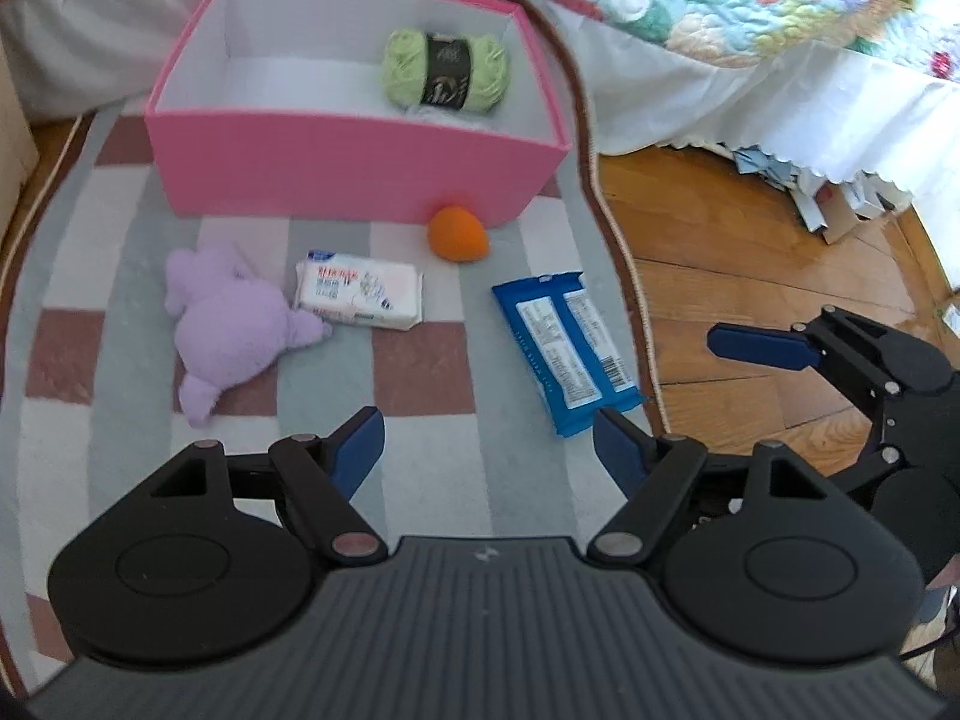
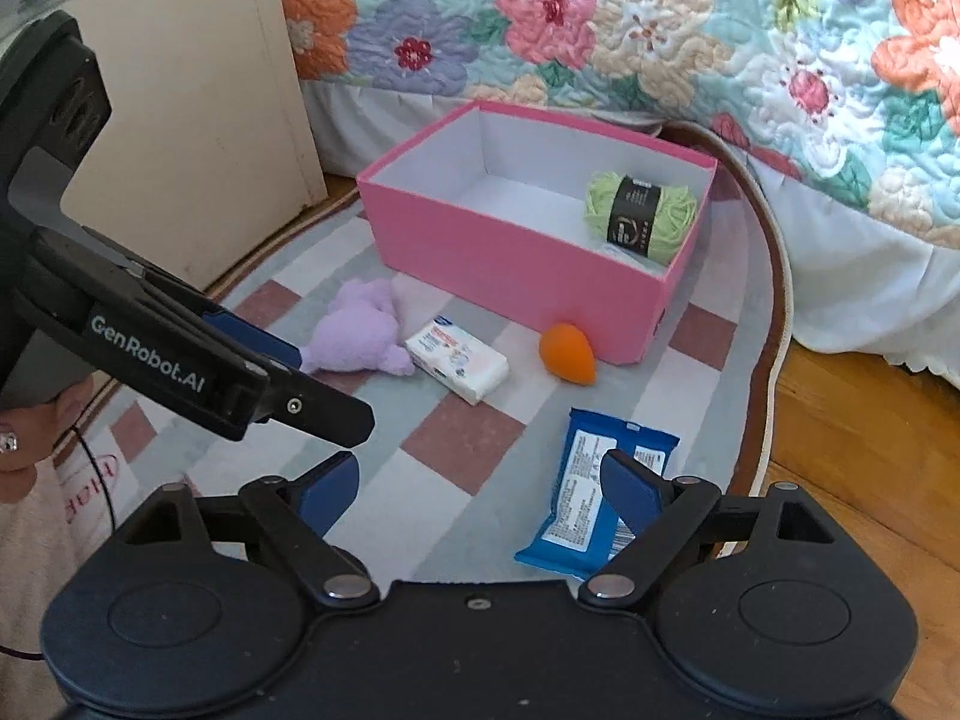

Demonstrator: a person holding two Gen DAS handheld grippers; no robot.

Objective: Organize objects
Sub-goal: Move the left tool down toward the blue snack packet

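A pink box stands on a checked rug and holds a green yarn ball. On the rug in front of it lie a purple plush toy, a white tissue pack, an orange sponge and a blue packet. My left gripper is open and empty above the rug. My right gripper is open and empty, with the blue packet just beyond its right finger.
A bed with a floral quilt and a white skirt runs behind and to the right. A cream cabinet stands at the left. Wood floor lies right of the rug, with paper scraps under the bed.
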